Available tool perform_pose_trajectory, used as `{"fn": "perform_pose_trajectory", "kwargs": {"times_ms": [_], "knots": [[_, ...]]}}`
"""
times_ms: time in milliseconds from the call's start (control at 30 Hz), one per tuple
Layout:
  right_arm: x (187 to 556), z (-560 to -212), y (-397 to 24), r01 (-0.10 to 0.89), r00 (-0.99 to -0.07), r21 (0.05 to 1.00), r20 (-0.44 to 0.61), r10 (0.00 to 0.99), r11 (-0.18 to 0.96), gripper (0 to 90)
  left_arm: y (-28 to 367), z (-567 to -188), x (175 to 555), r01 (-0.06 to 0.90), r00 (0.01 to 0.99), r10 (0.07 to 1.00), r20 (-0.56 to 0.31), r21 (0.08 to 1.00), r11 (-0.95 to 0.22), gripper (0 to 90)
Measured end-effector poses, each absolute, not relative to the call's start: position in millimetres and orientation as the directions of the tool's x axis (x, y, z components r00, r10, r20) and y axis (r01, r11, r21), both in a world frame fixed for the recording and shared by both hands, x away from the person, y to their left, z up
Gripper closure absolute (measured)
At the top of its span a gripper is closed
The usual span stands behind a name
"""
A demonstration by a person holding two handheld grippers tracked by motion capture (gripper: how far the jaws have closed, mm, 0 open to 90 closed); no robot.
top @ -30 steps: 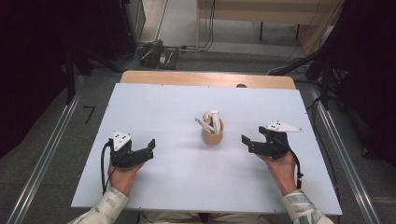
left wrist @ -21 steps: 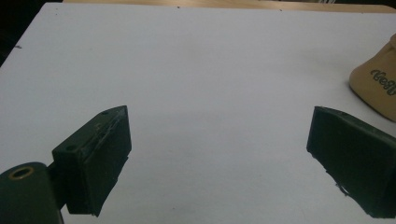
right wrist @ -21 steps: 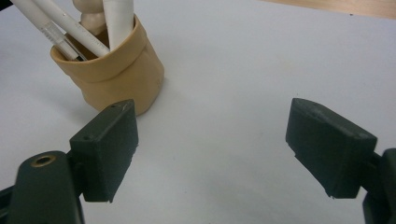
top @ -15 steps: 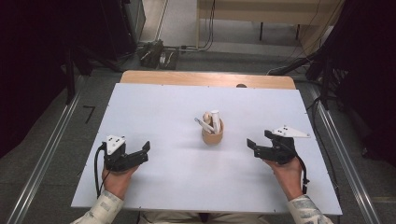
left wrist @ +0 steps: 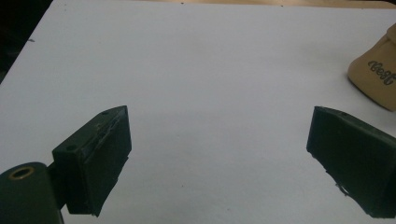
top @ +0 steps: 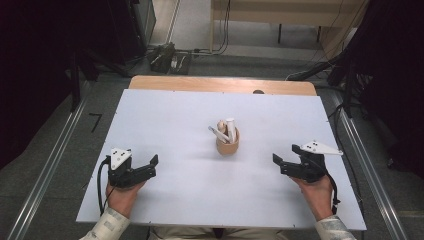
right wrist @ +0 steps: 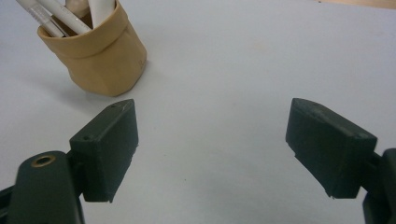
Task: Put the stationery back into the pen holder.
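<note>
Resting low over the white table (top: 190, 120), the left gripper (top: 150, 167) and the right gripper (top: 280, 164) both have their jaws spread wide with nothing between them. A tan pen holder (top: 227, 145) stands upright mid-table between the two, ahead of and inward from each, holding a few white pens (top: 230, 128) that lean slightly. It seems a little nearer the right gripper, so that hand probably has the shorter reach.

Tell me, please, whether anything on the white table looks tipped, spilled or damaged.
Nothing stands out. The tan round cup stands upright mid-table with its white pens leaning inside, nothing spilled. The left claw and the right claw are open, apart from it.
</note>
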State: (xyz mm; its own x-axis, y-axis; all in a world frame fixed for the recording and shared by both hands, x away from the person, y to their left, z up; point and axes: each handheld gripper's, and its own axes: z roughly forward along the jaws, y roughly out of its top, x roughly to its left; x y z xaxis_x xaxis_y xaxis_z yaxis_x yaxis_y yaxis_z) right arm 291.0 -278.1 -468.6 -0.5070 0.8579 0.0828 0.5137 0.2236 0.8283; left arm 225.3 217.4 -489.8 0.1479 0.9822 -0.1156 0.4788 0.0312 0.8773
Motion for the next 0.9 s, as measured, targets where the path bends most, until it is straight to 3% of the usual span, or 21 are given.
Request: {"fn": "perform_pose_trajectory", "kwargs": {"times_ms": [900], "knots": [[275, -478, -322, 0.549, -0.395, 0.812, 0.046, 0.917, 0.195, 15.5, 237, -496, 222, 0.499, 0.1, 0.99, -0.097, 0.866, 0.035, 7.5]]}}
